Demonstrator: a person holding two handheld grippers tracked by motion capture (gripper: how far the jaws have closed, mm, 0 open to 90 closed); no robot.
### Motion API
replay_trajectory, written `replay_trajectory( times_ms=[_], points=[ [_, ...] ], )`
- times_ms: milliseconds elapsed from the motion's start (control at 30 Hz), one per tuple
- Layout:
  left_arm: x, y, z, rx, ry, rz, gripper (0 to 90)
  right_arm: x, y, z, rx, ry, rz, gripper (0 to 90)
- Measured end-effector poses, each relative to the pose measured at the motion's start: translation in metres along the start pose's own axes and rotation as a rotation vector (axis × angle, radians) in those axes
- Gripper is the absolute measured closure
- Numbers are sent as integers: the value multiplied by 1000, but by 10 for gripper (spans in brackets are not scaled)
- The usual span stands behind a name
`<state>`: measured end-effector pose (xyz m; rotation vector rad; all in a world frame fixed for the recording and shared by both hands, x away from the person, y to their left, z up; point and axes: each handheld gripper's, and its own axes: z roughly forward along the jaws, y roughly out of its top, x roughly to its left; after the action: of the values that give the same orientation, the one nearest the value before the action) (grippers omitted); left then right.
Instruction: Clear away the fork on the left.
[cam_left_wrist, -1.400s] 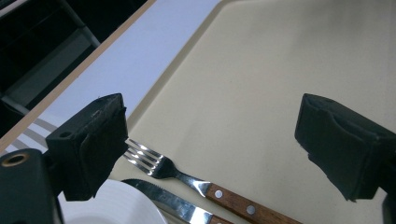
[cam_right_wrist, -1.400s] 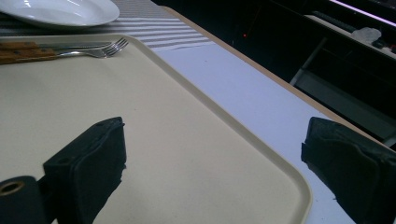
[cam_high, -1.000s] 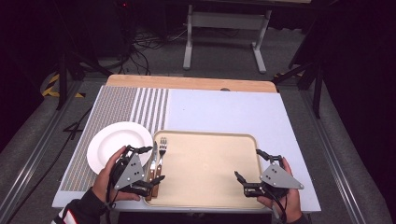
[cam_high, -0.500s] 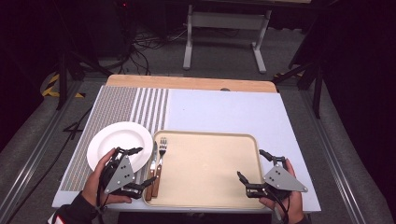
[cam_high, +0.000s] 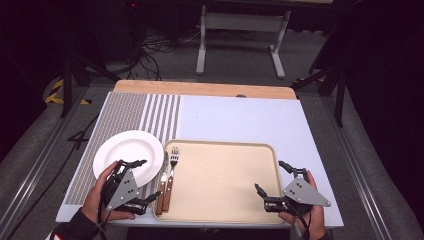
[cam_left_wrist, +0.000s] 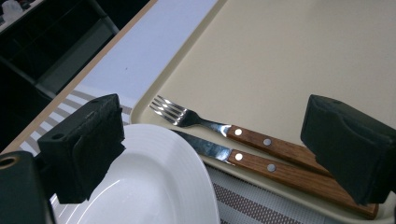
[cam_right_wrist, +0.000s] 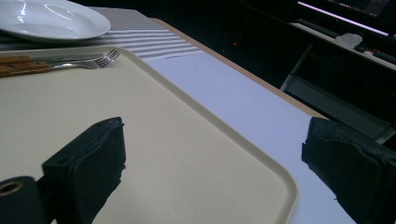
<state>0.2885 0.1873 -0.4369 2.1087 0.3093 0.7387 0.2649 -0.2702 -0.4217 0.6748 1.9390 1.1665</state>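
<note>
Pale blue worktop (cam_high: 240, 120) carries a beige tray (cam_high: 225, 180), with fork (cam_high: 172, 170) and knife (cam_high: 163, 175) laid side by side at its left edge, handles toward the person. Left gripper (cam_high: 142, 181), released, straddles the white plate (cam_high: 127, 155) rim, seemingly to lift it. Right gripper (cam_high: 275, 177) waits, jaws spread, empty.

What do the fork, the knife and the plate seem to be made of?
Fork and knife: shiny metal heads that reflect light, probably steel, with brown wood-grain handles pinned by pale rivets. Plate: glossy white with bright highlights, likely ceramic, though hard plastic cannot be ruled out.
</note>
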Motion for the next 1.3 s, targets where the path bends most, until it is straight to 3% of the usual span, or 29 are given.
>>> replay_trajectory(
  times_ms=[200, 533, 800, 1100, 1167, 1300],
  points=[
    [2, -10, -2, 20, 19, -5, 87, -1, -1, 1, -1, -2, 8, 66],
    [4, -22, -6, 34, 16, -37, 84, 0, -4, 2, 7, -1, 10, 66],
    [7, -38, -15, 48, 24, -79, 80, 0, -4, 8, 11, 7, 24, 66],
    [11, -54, -17, 130, 39, -75, 62, 2, -2, 16, 12, 27, 16, 65],
    [11, -58, -17, 159, 44, -55, 62, 1, -1, 18, 9, 34, 16, 65],
    [11, -61, -18, 173, 44, -55, 66, 0, -1, 22, 5, 41, 14, 65]
  ],
)
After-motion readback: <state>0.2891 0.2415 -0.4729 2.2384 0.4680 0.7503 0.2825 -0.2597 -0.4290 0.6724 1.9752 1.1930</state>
